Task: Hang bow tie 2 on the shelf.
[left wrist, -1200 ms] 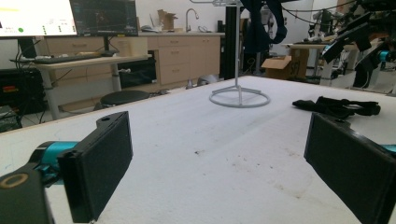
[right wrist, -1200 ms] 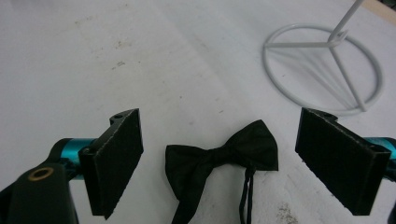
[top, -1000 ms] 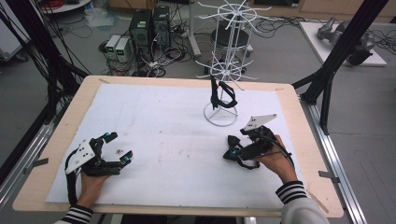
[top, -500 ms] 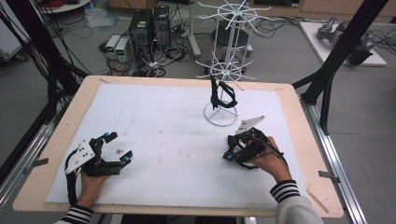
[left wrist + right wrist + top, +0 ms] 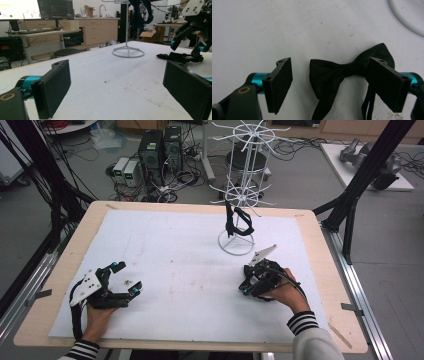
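A black bow tie [image 5: 329, 75] lies flat on the white mat [image 5: 175, 250], its straps trailing toward me. My right gripper [image 5: 332, 82] points down over it with one pad on either side; its jaws have just been closing, with the tie between them and not pressed. From the left gripper view the same bow tie [image 5: 175, 57] lies under the right gripper [image 5: 187, 46]. Another black bow tie [image 5: 237, 222] hangs on the white wire rack [image 5: 239, 195]. My left gripper [image 5: 129, 277] rests low at the mat's near left, open with nothing between its pads [image 5: 53, 87].
The rack's ring base [image 5: 236, 242] stands on the mat just beyond the right gripper [image 5: 246, 281]. The wooden table edge [image 5: 330, 270] frames the mat. Black frame posts [image 5: 357, 195], computers and cables stand on the floor behind.
The right gripper has sunk toward the mat and its grey top plate has tipped lower. The left gripper has kept still.
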Action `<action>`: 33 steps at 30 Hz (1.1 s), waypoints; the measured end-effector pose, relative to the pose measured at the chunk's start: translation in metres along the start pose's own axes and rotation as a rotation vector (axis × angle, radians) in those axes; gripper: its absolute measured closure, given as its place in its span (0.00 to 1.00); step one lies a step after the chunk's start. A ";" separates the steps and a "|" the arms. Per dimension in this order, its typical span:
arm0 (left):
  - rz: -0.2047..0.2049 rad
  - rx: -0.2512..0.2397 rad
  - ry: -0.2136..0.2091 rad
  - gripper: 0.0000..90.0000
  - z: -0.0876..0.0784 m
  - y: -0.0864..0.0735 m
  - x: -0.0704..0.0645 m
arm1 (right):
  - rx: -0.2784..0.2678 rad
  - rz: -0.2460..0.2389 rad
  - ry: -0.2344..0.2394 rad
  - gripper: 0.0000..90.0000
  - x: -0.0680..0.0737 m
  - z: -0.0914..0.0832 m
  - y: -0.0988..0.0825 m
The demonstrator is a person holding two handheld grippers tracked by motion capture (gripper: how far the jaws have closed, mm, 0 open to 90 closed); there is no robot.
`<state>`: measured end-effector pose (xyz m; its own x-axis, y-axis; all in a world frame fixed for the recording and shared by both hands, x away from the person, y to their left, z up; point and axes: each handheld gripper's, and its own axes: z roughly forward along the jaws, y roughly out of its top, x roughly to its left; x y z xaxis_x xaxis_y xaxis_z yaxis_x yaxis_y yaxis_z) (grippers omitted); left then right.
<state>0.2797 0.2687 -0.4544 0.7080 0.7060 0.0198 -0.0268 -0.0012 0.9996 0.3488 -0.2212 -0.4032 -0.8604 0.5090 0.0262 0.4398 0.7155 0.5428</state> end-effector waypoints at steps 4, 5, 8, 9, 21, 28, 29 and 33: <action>-0.001 -0.001 0.000 0.09 0.000 0.000 0.000 | 0.038 0.005 -0.006 0.23 0.001 0.006 0.001; -0.002 -0.001 0.001 0.09 0.000 0.000 0.000 | 0.045 0.011 -0.012 0.23 0.000 0.007 0.001; -0.002 -0.002 0.000 0.09 0.000 0.000 0.000 | 0.056 0.024 -0.024 0.23 -0.001 0.009 0.001; -0.002 -0.002 0.000 0.09 0.000 0.000 0.000 | 0.062 0.026 -0.028 0.24 -0.001 0.010 0.001; -0.001 -0.002 -0.001 0.09 0.000 0.000 0.000 | 0.118 0.019 -0.033 0.31 0.001 0.016 0.002; -0.001 -0.002 -0.002 0.09 0.000 0.000 0.000 | 0.116 0.033 -0.041 0.39 -0.003 0.015 0.001; -0.001 -0.001 -0.002 0.09 0.000 0.000 0.000 | 0.118 0.036 -0.041 0.39 -0.002 0.015 0.001; -0.001 -0.002 -0.002 0.09 0.000 0.000 0.000 | 0.132 0.030 -0.037 0.38 -0.001 0.016 0.000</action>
<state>0.2796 0.2687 -0.4545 0.7091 0.7049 0.0189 -0.0272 0.0006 0.9996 0.3534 -0.2138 -0.4162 -0.8372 0.5468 0.0085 0.4976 0.7551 0.4269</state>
